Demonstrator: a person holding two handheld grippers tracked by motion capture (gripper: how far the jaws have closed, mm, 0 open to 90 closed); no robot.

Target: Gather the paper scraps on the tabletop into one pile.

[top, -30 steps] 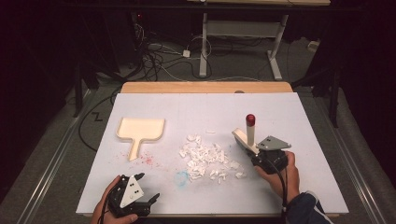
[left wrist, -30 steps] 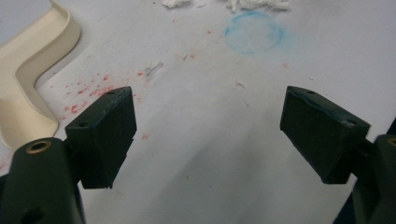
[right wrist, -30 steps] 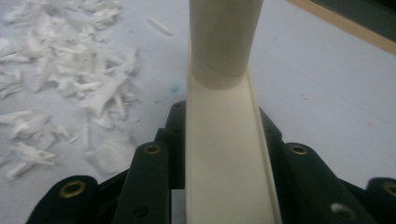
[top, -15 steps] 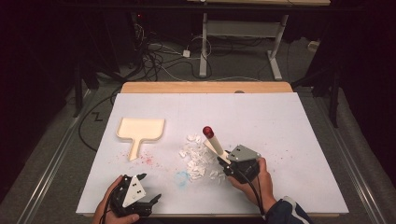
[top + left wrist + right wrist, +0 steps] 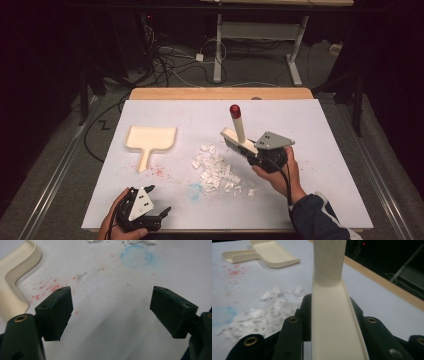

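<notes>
High view, brush: the right claw (image 5: 260,156) grips the cream brush (image 5: 239,139) by its head end, handle and red tip tilted up and far, bristles turned toward the scraps (image 5: 216,169) at mid-desk; it sits just right of the pile, seemingly placed for another sweep leftward.
High view, dustpan: the dustpan (image 5: 150,140) lies flat at the left of the desk (image 5: 325,130), handle toward the near edge, well apart from the pile; likely parked there until the scraps are gathered.
High view, left claw: the left claw (image 5: 159,212) rests at the near left edge, released and idle, kept clear of the sweep path.
Left gripper view: jaws stand wide with nothing between them; bare desk (image 5: 112,322) ahead, red specks, a blue ring mark (image 5: 137,256), and the dustpan (image 5: 17,267) handle at left.
Right gripper view: the brush (image 5: 332,315) runs straight up between the jaws, clamped firmly on both sides; scraps (image 5: 262,312) lie to the left, dustpan (image 5: 267,253) far left.
Change: half a second back the brush was down in the pile's right side; now it is lifted and drawn back to the right, as it stood a second ago. The left claw has not shifted.
</notes>
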